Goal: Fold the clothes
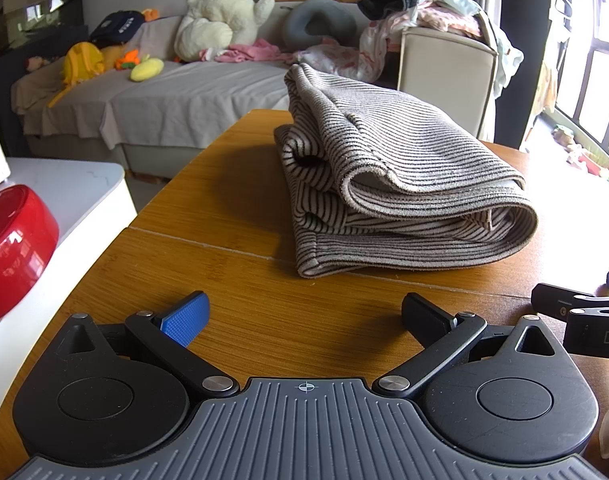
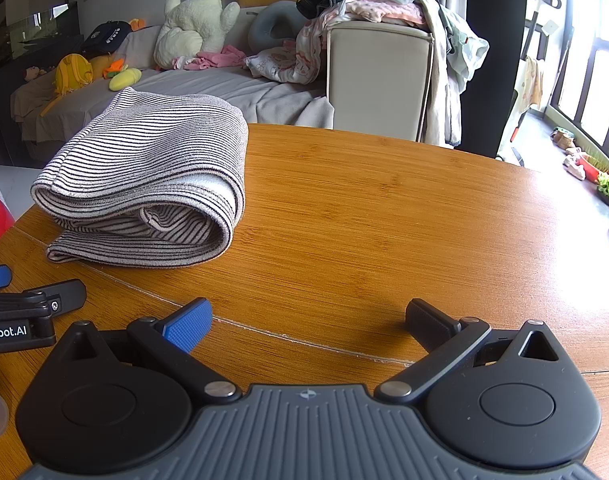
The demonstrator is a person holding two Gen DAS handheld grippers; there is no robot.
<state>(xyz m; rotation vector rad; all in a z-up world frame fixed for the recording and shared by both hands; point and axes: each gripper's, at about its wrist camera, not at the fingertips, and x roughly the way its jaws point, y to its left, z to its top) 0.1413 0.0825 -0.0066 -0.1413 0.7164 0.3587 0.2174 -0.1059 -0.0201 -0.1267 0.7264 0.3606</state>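
A beige garment with thin black stripes (image 1: 396, 184) lies folded in several layers on the wooden table (image 1: 232, 208); in the right wrist view the same garment (image 2: 152, 176) sits at the left. My left gripper (image 1: 304, 316) is open, low over the table a short way in front of the garment, with nothing between its fingers. My right gripper (image 2: 308, 320) is also open and holds nothing, to the right of the garment over bare wood. Each gripper shows at the edge of the other's view: right gripper (image 1: 576, 312), left gripper (image 2: 24, 300).
A red bowl (image 1: 12, 248) stands on a white counter (image 1: 84, 188) left of the table. Behind are a sofa (image 1: 176, 96) with plush toys, a beige armchair (image 2: 380, 76) heaped with clothes (image 2: 376, 4), and windows at right. A seam (image 2: 304, 344) crosses the tabletop.
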